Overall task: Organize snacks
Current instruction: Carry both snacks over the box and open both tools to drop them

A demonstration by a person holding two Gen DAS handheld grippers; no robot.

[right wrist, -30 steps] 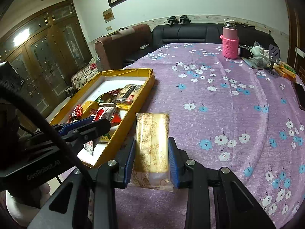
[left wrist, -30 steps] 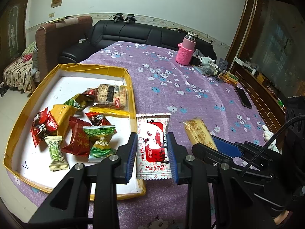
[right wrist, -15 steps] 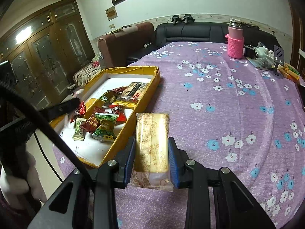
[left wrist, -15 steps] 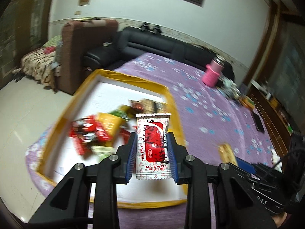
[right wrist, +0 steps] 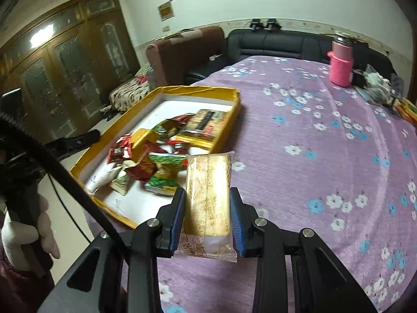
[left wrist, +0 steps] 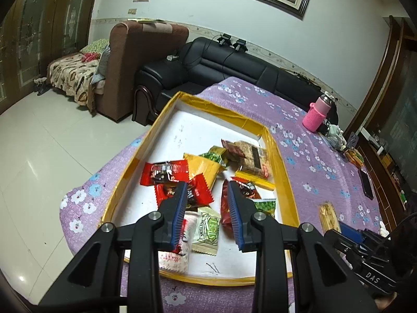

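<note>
Since a second ago, the white-and-red packet (left wrist: 175, 254) has left the left gripper (left wrist: 207, 186) and is now lying in the near corner of the yellow tray (left wrist: 283, 180), partly hidden under one finger.

Through the left wrist camera I am seeing those jaws standing a narrow gap apart with nothing between them, hanging over the one tray. I am counting roughly ten other wrapped snacks heaped inside it: two bright red packets (left wrist: 164, 172) side by side, one yellow pouch (left wrist: 204, 168), one large cracker pack (left wrist: 254, 159) against the far wall, one pale green sweet (left wrist: 208, 228) and several red, brown and green ones I am not telling apart. One pink bottle (left wrist: 316, 114) is standing far off on the purple flowered cloth (left wrist: 325, 161).

Through the right wrist camera the right gripper (right wrist: 207, 191) is clamping one golden cake bar (right wrist: 208, 198) lengthwise, above the cloth just beside the tray's near right corner. The white-and-red packet is showing flat in the tray's near left corner. One gloved hand (right wrist: 26, 232) is holding the other tool at the left edge.
</note>
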